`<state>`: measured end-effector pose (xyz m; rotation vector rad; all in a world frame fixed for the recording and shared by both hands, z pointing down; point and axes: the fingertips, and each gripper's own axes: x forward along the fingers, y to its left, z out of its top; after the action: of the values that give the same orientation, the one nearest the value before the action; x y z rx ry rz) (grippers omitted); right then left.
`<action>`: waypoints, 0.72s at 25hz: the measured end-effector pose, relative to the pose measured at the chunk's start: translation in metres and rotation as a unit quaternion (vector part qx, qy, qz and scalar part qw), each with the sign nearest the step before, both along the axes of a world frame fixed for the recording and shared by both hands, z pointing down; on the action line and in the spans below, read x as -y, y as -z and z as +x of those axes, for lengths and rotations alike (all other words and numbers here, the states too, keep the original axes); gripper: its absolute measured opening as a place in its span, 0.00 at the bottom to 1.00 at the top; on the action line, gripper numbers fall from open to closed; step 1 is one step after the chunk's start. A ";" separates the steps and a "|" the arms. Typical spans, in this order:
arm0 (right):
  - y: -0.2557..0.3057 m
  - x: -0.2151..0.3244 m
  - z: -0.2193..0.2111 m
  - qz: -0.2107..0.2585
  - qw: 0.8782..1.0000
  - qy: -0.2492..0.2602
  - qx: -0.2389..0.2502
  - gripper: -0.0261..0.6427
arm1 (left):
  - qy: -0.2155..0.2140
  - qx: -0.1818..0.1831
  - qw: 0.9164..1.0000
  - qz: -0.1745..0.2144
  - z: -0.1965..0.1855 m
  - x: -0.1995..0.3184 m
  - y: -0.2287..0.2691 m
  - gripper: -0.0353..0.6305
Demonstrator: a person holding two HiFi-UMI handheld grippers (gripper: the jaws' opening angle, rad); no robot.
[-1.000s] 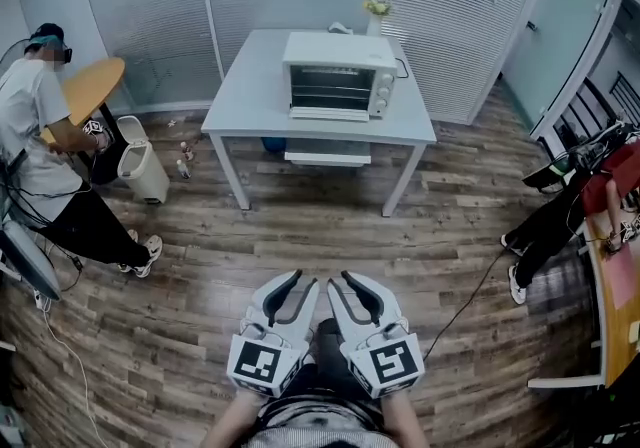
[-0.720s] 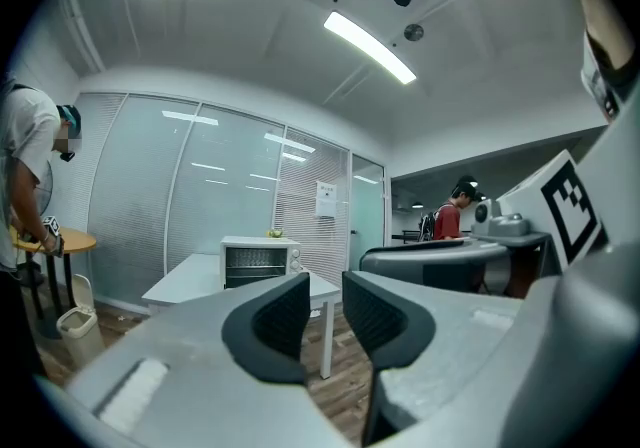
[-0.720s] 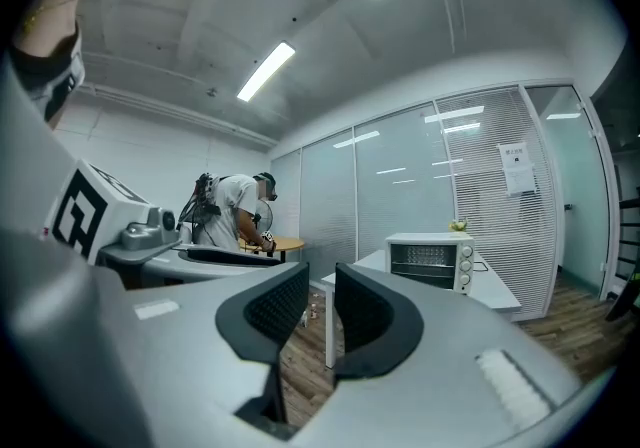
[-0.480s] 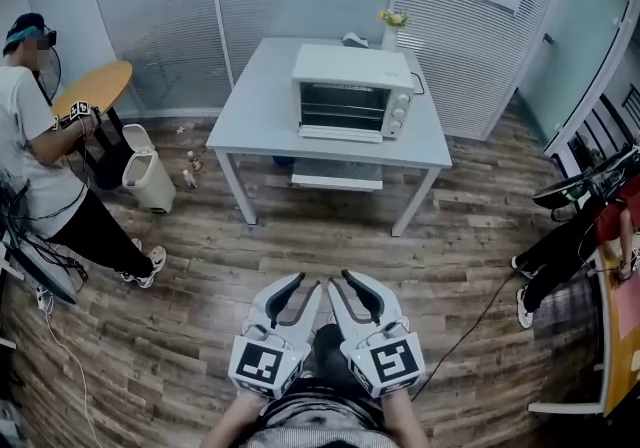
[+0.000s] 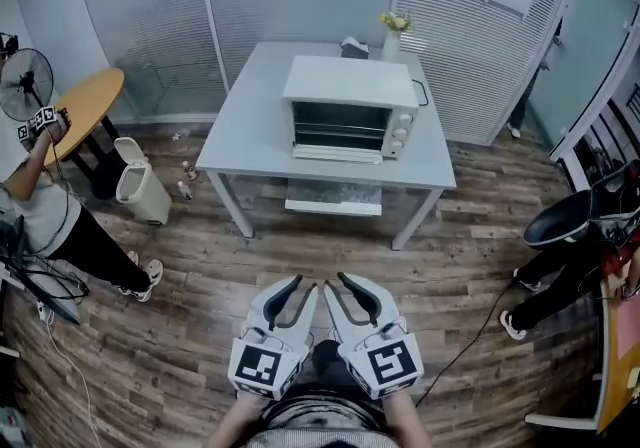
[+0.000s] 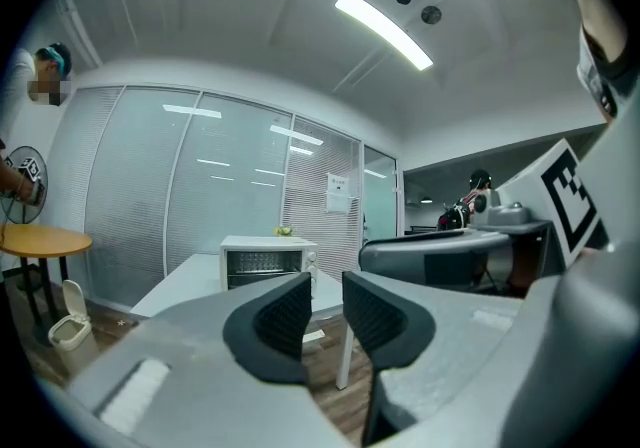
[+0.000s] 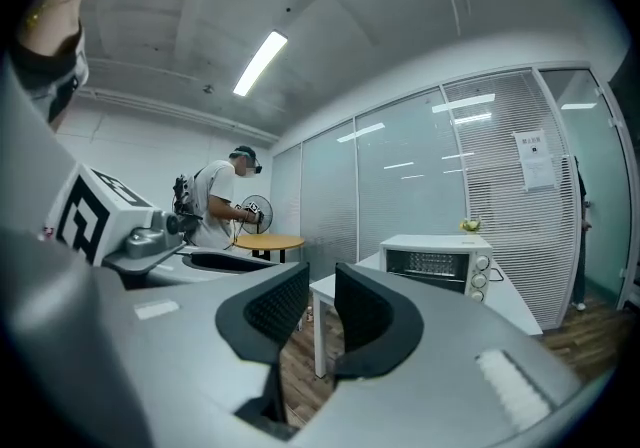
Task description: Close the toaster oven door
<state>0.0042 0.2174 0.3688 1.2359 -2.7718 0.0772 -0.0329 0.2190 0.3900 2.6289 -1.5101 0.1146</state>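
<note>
Toaster oven is seen on the white surface, its door folded down in front, well apart from both tongs. Side by side, left tongs and right tongs are held slightly parted, nothing gripped.

Head view steeply down, far back; gripper views level, low; all share toaster oven.

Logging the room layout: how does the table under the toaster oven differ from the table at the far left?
The oven table is rectangular and white; the left table is rounded and yellow wood. The oven table has white legs; the left table's are dark. Both stand on the wood floor near the glass wall.
</note>
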 end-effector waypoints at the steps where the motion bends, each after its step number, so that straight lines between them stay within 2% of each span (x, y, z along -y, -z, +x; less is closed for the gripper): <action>1: 0.000 0.007 0.002 -0.004 1.000 0.000 0.000 0.16 | 0.001 0.000 1.000 -0.002 0.002 0.008 -0.001 0.19; 7: -0.001 0.053 0.020 -0.009 1.000 0.005 0.002 0.16 | -0.003 0.008 1.000 0.000 0.022 0.055 0.001 0.19; 18: 0.000 0.114 0.034 -0.004 1.000 0.026 0.004 0.16 | 0.022 0.003 1.000 0.007 0.038 0.114 0.006 0.19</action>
<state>0.0381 0.1031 0.3689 1.1636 -2.8062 0.0885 0.0049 0.1050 0.3840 2.6074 -1.5754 0.1089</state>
